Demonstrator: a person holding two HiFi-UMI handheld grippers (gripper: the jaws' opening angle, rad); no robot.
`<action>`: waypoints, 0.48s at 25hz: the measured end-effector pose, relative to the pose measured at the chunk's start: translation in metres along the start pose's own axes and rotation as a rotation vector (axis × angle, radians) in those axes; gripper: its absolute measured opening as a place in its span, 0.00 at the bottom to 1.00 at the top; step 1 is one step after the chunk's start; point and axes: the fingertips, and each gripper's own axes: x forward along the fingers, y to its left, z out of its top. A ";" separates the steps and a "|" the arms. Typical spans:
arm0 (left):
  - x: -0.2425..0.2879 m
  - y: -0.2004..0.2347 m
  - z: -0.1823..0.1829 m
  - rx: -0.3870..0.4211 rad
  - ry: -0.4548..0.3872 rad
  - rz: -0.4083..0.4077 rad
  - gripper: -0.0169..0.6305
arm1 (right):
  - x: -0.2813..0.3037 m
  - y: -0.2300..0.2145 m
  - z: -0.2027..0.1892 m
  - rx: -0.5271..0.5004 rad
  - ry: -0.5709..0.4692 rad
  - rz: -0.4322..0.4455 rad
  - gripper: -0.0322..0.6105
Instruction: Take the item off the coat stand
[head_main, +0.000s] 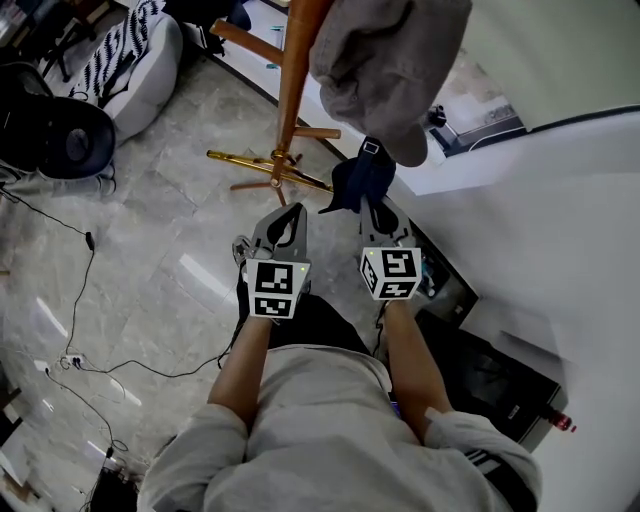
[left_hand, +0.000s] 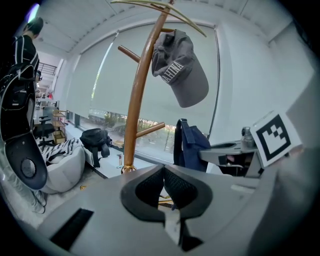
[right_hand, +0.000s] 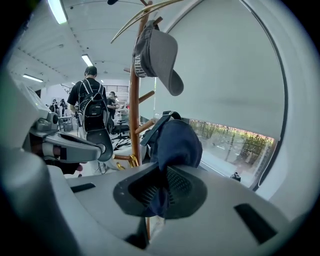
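Note:
A wooden coat stand (head_main: 291, 90) rises ahead of me, with a grey cap (head_main: 390, 65) hanging high on it. My right gripper (head_main: 374, 208) is shut on a dark blue cloth bag (head_main: 360, 178), whose fabric is pinched between the pads (right_hand: 172, 186). In the left gripper view the blue bag (left_hand: 191, 145) hangs just right of a lower peg (left_hand: 150, 130), with a small gap between them. The cap (right_hand: 156, 52) stays on the stand (right_hand: 134, 100) above. My left gripper (head_main: 288, 214) is beside the right one, shut, with nothing between its pads (left_hand: 172, 184).
A grey beanbag (head_main: 140, 70) with a striped cloth and a black bag (head_main: 60, 135) lie at the far left. Cables (head_main: 80, 300) trail over the marble floor. A black box (head_main: 500, 385) and a white ledge (head_main: 560, 190) stand on the right. A person with a backpack (right_hand: 93, 112) is in the distance.

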 end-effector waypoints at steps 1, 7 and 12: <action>0.000 -0.003 0.000 0.005 0.000 -0.002 0.04 | -0.004 -0.003 -0.001 0.001 -0.002 -0.004 0.07; -0.004 -0.026 0.004 0.037 -0.003 -0.002 0.04 | -0.032 -0.018 -0.005 0.006 -0.020 -0.016 0.07; -0.013 -0.041 0.005 0.052 -0.009 0.010 0.04 | -0.058 -0.018 -0.011 0.014 -0.033 -0.001 0.07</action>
